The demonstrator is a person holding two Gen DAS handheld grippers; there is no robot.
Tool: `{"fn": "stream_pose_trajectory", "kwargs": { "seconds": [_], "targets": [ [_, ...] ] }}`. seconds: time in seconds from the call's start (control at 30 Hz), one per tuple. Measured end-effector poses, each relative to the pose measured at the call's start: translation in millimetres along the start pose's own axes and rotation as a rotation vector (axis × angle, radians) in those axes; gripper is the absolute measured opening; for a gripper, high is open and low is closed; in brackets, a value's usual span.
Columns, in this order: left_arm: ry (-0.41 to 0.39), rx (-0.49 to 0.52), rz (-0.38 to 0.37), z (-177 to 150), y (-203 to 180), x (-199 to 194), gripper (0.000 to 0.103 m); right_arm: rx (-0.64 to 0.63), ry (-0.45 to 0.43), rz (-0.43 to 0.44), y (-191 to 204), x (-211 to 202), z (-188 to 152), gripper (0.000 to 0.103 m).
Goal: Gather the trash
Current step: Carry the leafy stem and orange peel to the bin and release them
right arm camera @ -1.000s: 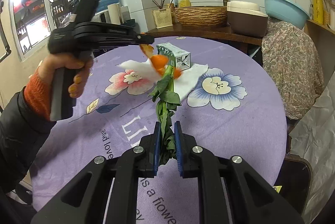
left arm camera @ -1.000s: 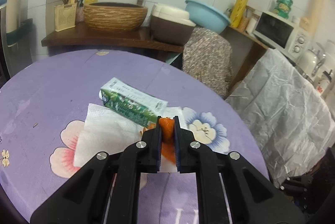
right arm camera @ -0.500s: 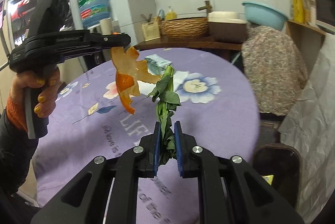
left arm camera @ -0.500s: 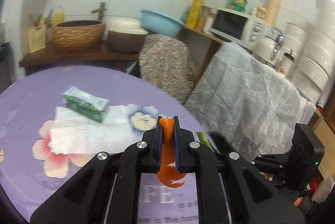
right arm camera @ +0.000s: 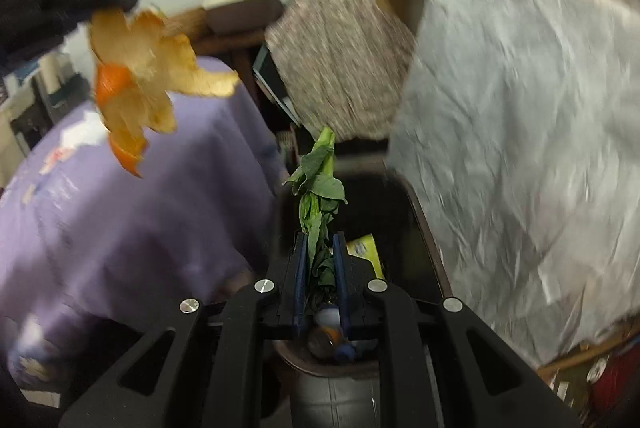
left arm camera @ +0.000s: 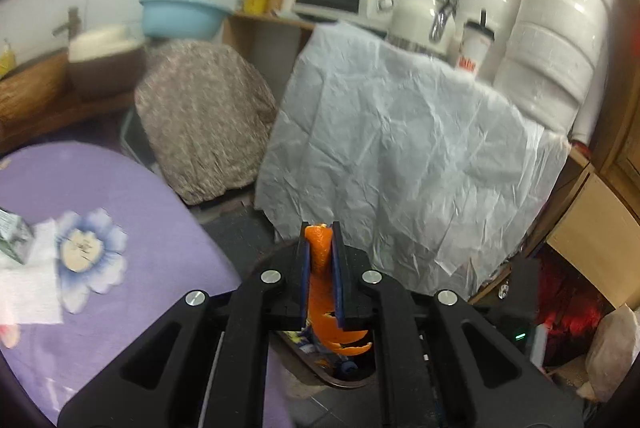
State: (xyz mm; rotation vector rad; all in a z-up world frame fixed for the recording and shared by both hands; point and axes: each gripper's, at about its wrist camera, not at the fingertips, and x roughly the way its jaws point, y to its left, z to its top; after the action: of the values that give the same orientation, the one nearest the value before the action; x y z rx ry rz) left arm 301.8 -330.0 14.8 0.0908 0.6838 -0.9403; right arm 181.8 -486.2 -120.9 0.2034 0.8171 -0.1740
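Both of your grippers were clamped on trash. Your left gripper point(left arm camera: 320, 228) had its jaws closed tight on a curled strip of orange peel point(left arm camera: 323, 260), which ran between the pads and hung out below them, above a dark round waste bin point(left arm camera: 340, 380) beside the purple flowered tablecloth point(left arm camera: 132, 204). Your right gripper point(right arm camera: 320, 240) pinched a wilted green leafy stalk point(right arm camera: 318, 188) that stood up past the fingertips, over the bin's rim point(right arm camera: 320, 368).
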Motion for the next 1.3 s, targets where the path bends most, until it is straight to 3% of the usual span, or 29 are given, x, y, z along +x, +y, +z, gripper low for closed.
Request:
{"fn": "stream_pose_trajectory", "kwargs": {
  "seconds": [0.2, 0.37, 0.4, 0.43, 0.5, 0.77, 1.07, 1.1, 1.17, 1.2, 1.23, 1.3],
  "targets": [
    [0.081, 0.003, -0.011, -15, -21, 54, 0.009, 0.059, 0.075, 0.002, -15, 41, -31, 0.014],
    [0.121, -0.009, 0.027, -23, -24, 88, 0.009, 0.072, 0.082, -0.014, -21, 58, -38, 0.016],
    [0.128, -0.007, 0.040, -24, -24, 95, 0.009, 0.077, 0.079, -0.013, -22, 59, -41, 0.022],
    [0.132, -0.005, 0.052, -25, -24, 100, 0.009, 0.080, 0.076, -0.020, -21, 58, -43, 0.040],
    [0.142, 0.013, 0.082, -28, -26, 114, 0.009, 0.088, 0.056, -0.050, -21, 53, -46, 0.066],
    [0.219, 0.045, 0.116, -37, -39, 163, 0.009, 0.123, 0.016, -0.045, -21, 28, -62, 0.080],
    [0.329, 0.023, 0.073, -67, -35, 206, 0.010, 0.135, 0.003, -0.085, -26, 13, -70, 0.083],
    [0.327, 0.021, 0.069, -68, -34, 207, 0.013, 0.132, 0.004, -0.088, -26, 12, -70, 0.083],
    [0.339, 0.004, 0.068, -69, -32, 209, 0.033, 0.134, 0.003, -0.094, -28, 11, -71, 0.083],
    [0.339, -0.011, 0.065, -69, -30, 208, 0.060, 0.140, 0.005, -0.092, -29, 11, -72, 0.083],
    [0.325, -0.023, 0.060, -68, -29, 206, 0.075, 0.144, 0.007, -0.091, -31, 11, -72, 0.083],
    [0.274, -0.050, 0.051, -63, -28, 198, 0.078, 0.150, 0.005, -0.093, -32, 9, -73, 0.083]
  ]
}}
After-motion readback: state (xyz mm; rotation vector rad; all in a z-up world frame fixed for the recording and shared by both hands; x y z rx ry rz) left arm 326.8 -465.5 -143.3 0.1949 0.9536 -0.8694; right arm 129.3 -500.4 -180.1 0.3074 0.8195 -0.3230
